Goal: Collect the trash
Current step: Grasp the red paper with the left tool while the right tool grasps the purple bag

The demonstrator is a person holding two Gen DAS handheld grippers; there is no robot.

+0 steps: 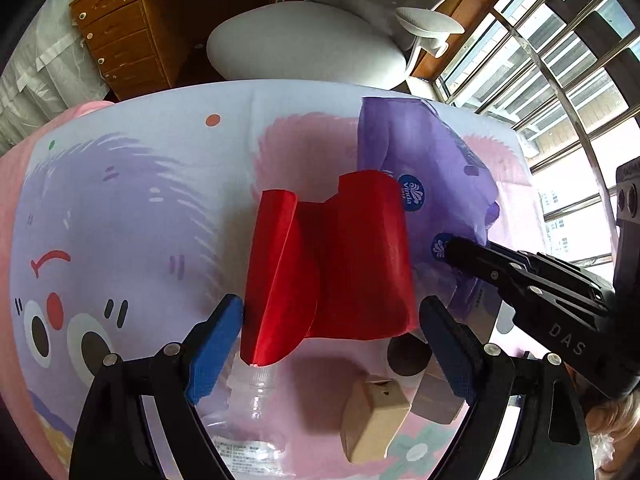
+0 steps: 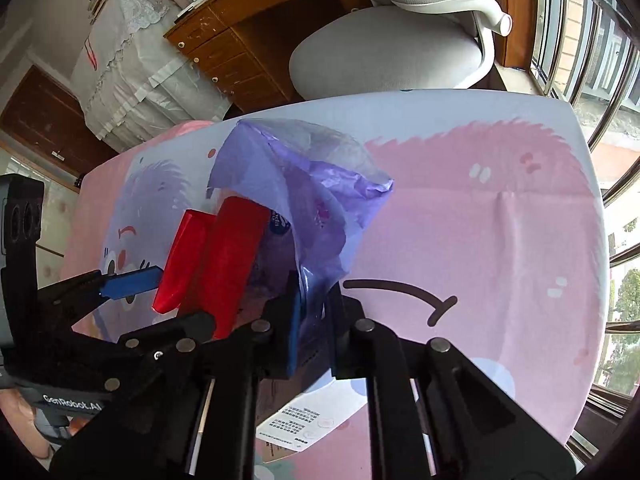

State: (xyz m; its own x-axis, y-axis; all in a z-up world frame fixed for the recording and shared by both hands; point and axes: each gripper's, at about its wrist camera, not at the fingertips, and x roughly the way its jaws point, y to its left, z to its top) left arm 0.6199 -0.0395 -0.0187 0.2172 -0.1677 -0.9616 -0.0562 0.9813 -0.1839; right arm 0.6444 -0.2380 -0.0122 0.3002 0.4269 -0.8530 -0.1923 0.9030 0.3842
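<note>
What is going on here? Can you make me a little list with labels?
surface: cartoon-print sheet
left tool: open, its blue pads either side of the red folded paper
right tool: shut on the purple Vinda plastic bag
paper: its far end is at the bag's mouth
also lying there: clear plastic bottle, cardboard box
behind: grey office chair, wooden desk

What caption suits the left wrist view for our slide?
Open left gripper straddles red paper by the purple bag pinched by the right gripper.
</note>
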